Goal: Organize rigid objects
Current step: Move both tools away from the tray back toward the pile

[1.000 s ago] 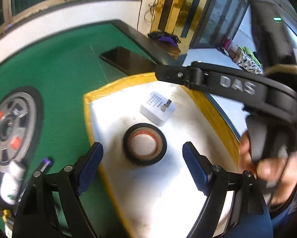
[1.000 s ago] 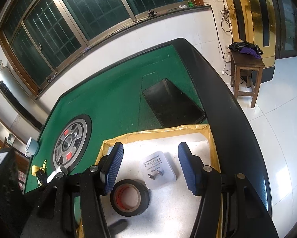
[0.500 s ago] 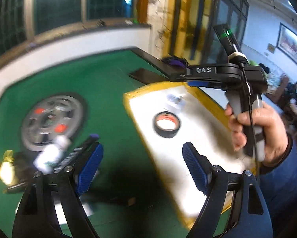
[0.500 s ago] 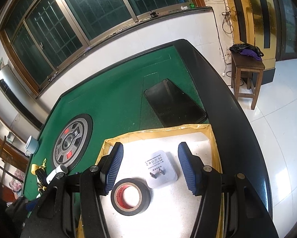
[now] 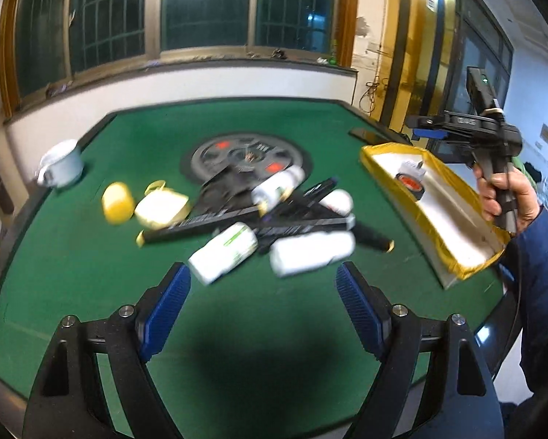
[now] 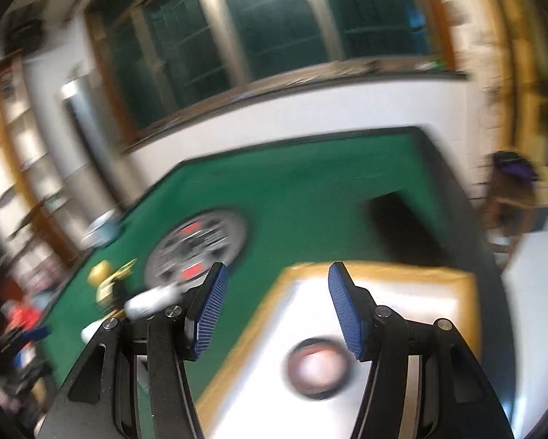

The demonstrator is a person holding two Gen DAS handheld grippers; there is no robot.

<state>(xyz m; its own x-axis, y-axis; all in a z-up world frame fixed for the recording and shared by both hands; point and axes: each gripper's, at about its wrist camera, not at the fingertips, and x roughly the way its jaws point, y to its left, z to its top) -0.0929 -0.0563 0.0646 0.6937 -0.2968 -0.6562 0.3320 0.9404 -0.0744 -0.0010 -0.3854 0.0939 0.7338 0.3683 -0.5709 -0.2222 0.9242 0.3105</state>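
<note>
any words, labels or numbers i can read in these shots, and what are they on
None can be read for certain.
Black right claw: pale lettering on its arm, too small to read.
White box with green label: print blurred.
Long black flat bar: pale markings, blurred.
White charger block in the yellow-rimmed white tray: print too small.
Round grey dial panel in the green table: markings unreadable.
Right wrist view: all blurred.

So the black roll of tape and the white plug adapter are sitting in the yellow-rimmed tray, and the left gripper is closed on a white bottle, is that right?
Not quite. In the left wrist view the left gripper is open and holds nothing; the white bottles lie beyond its fingertips. The black roll of tape and white plug adapter are in the yellow-rimmed tray.
</note>
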